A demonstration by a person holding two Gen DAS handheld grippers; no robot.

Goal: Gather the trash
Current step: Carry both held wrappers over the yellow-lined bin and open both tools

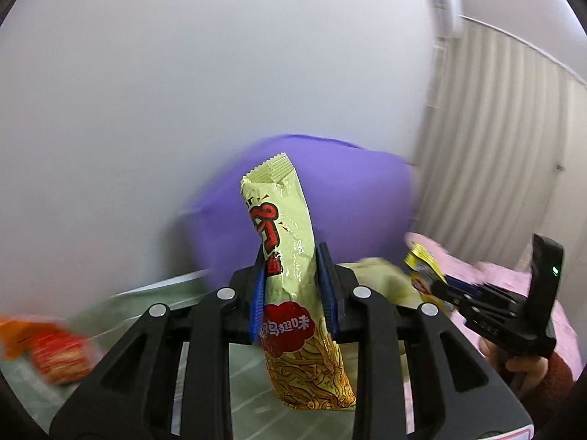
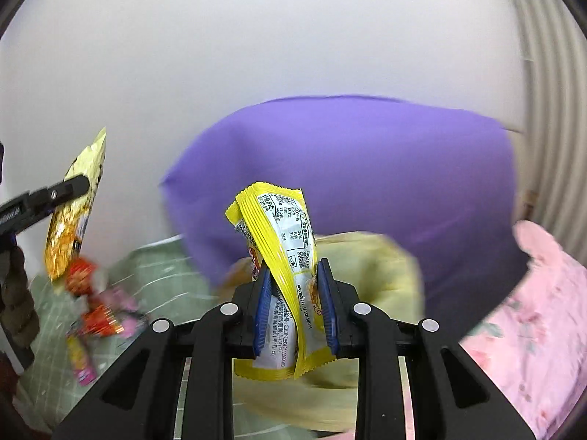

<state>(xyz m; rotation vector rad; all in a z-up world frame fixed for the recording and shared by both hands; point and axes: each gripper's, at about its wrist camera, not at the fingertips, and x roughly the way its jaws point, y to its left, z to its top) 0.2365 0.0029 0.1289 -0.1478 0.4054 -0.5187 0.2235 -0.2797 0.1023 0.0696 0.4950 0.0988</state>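
My left gripper (image 1: 293, 293) is shut on a pale green snack packet (image 1: 290, 256) with red lettering and a noodle picture; the packet stands upright between the blue pads. My right gripper (image 2: 295, 308) is shut on a yellow and silver wrapper (image 2: 282, 256) with printed text, folded between its pads. In the left wrist view the right gripper (image 1: 433, 286) shows at the right edge with that yellow wrapper (image 1: 422, 264). In the right wrist view the left gripper (image 2: 79, 183) shows at the left with its packet (image 2: 73, 216).
A purple pillow (image 2: 367, 183) leans against the white wall behind both grippers. Red, orange and pink wrappers (image 2: 95, 300) lie on the green checked bedding (image 2: 161, 275) at the left. A pale yellow bag (image 2: 370, 275) and pink floral cloth (image 2: 532, 311) lie to the right.
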